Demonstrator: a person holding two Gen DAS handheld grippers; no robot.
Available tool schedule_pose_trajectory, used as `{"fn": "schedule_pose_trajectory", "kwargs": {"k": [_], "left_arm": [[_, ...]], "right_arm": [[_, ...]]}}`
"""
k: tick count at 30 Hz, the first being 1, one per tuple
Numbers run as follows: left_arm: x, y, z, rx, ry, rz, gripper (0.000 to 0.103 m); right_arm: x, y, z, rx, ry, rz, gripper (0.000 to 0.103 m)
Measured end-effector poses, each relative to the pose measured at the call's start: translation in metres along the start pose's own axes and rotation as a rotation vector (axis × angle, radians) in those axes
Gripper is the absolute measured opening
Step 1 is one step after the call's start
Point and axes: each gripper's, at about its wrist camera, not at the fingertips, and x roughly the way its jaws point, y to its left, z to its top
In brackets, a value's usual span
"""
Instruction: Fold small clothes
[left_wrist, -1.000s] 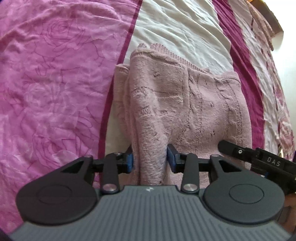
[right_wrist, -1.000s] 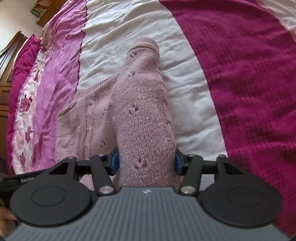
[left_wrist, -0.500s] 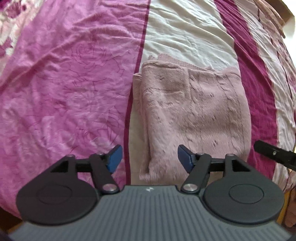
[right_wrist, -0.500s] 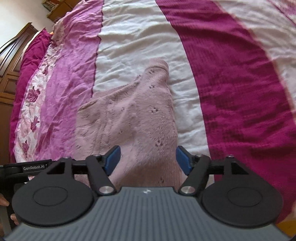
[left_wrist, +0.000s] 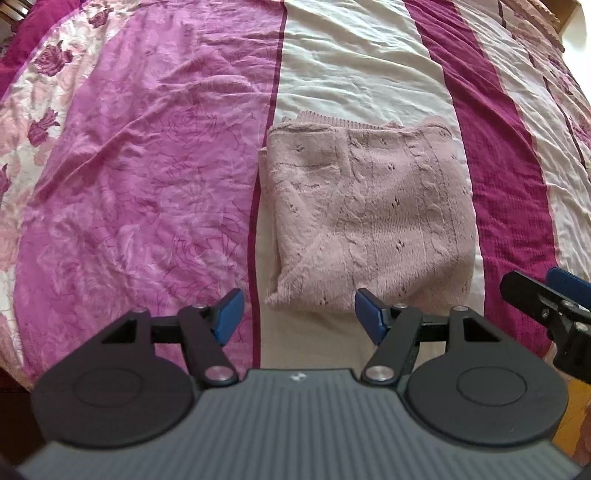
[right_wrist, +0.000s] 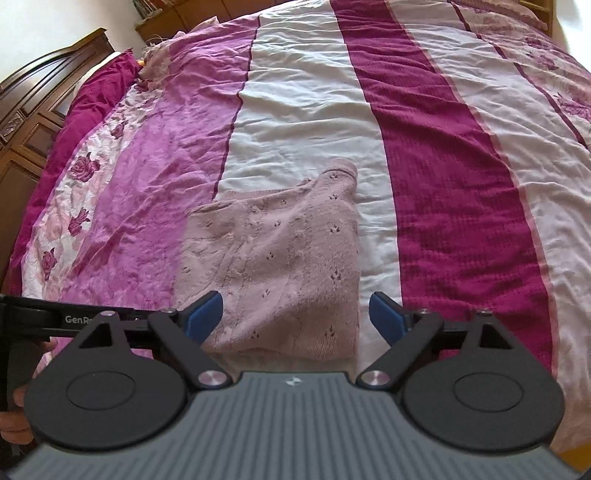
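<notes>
A pale pink knitted sweater (left_wrist: 369, 218) lies folded into a rough rectangle on the cream stripe of the bedspread; the right wrist view shows the sweater (right_wrist: 273, 258) with one cuff poking out at its far edge. My left gripper (left_wrist: 299, 319) hovers above the sweater's near edge, open, nothing between its blue pads. My right gripper (right_wrist: 295, 319) is also raised over the near edge, its jaws opening, clear of the knit. The right gripper's tip (left_wrist: 546, 295) shows at the right edge of the left wrist view.
The striped bedspread (right_wrist: 443, 177) in pink, cream and magenta covers the whole bed. A dark wooden headboard (right_wrist: 33, 110) stands at the far left. A hand (right_wrist: 14, 406) holds the left gripper's handle at the left edge. Shelves sit beyond the bed.
Both grippers let go of the sweater's folded edges, opened, and rose away from the bed. The sweater now lies flat and looks smaller in both views.
</notes>
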Motion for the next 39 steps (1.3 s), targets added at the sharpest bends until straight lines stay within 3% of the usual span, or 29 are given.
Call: {"fn": "schedule_pose_trajectory", "kwargs": {"k": [14, 39], "left_arm": [[0.007, -0.006, -0.017, -0.004, 0.024, 0.011, 0.068], [0.008, -0.005, -0.013, 0.018, 0.004, 0.019, 0.068]], "right_arm": [[0.001, 0.01, -0.021, -0.054, 0.012, -0.011, 0.093], [0.01, 0.016, -0.018, -0.059, 0.034, -0.002, 0.094]]}}
